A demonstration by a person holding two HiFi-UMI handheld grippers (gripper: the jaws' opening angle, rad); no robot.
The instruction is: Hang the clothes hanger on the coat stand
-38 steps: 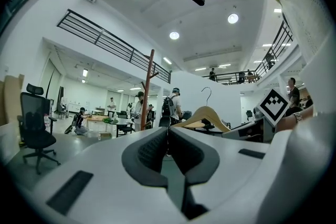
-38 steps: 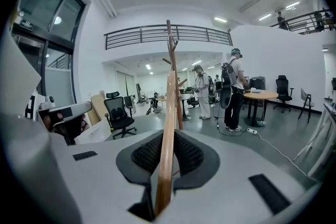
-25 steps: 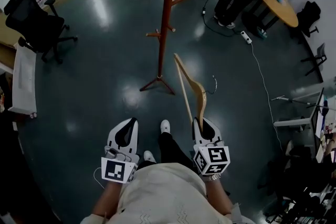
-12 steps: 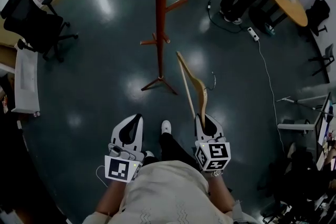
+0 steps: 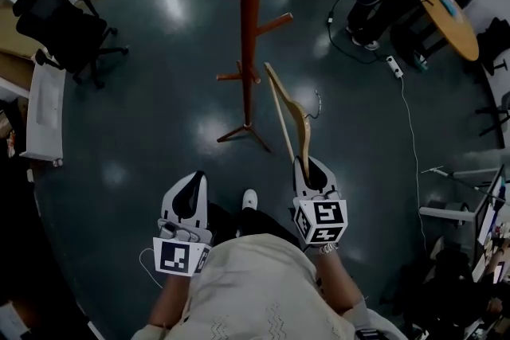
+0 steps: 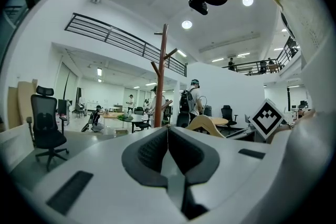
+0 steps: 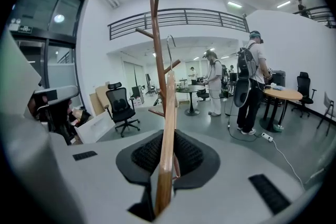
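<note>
Right gripper has its fingers clamped on the near end of the pale wooden clothes hanger, which rises tilted toward the far side, just right of the tall red-brown wooden coat stand and not touching it. Left gripper hangs low at the left, fingers pressed together on nothing.

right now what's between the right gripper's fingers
The wooden clothes hanger, clamped edge-on in the right gripper. The fingers cover its gripped end, so its depth cannot be seen.
</note>
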